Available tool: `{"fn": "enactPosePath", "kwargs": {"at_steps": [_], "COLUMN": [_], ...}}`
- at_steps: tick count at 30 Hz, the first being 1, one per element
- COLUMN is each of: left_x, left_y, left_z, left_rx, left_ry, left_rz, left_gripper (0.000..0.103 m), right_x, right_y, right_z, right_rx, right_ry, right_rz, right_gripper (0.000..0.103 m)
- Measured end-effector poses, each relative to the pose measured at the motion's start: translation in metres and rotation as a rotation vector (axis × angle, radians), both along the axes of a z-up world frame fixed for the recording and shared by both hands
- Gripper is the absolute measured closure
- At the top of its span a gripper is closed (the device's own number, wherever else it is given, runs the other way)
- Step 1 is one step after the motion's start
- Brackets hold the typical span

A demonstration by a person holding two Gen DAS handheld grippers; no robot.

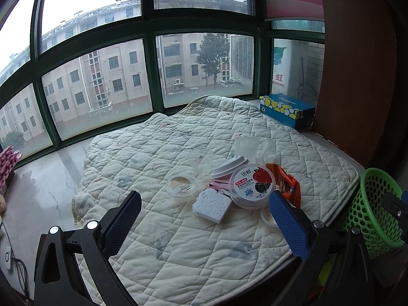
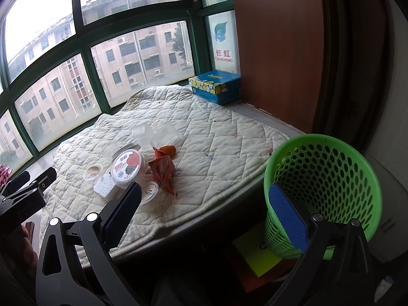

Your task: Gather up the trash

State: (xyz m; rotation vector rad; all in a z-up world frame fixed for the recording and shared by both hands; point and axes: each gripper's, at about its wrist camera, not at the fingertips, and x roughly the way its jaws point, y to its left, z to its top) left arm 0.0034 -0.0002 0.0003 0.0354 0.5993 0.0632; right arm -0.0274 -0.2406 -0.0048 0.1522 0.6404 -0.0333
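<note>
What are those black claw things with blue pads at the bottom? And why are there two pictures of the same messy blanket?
Those claws are two grabbers, one in each of a person's hands. Each carries a camera looking along its fingers, so you get two pictures. One is from the left gripper, the other from the right gripper. Both are open and hold nothing. On the quilt by the window lies trash: a yogurt cup, a small round tub, a white foam block and an orange wrapper. The green basket stands at the quilt's edge, probably for the trash.
</note>
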Motion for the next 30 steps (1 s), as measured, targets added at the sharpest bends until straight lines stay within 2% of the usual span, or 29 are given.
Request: {"fn": "enactPosePath", "kwargs": {"at_steps": [30], "left_x": [0.028], "left_y": [0.008], "left_z": [-0.011], "left_rx": [-0.011], "left_ry": [0.072], "left_rz": [0.028], "left_gripper": [0.006], "right_x": [0.033], "right_y": [0.015], "right_z": [-0.008], "right_rx": [0.000], "right_ry": [0.049], "right_rz": [0.058], "right_gripper": [0.005]}}
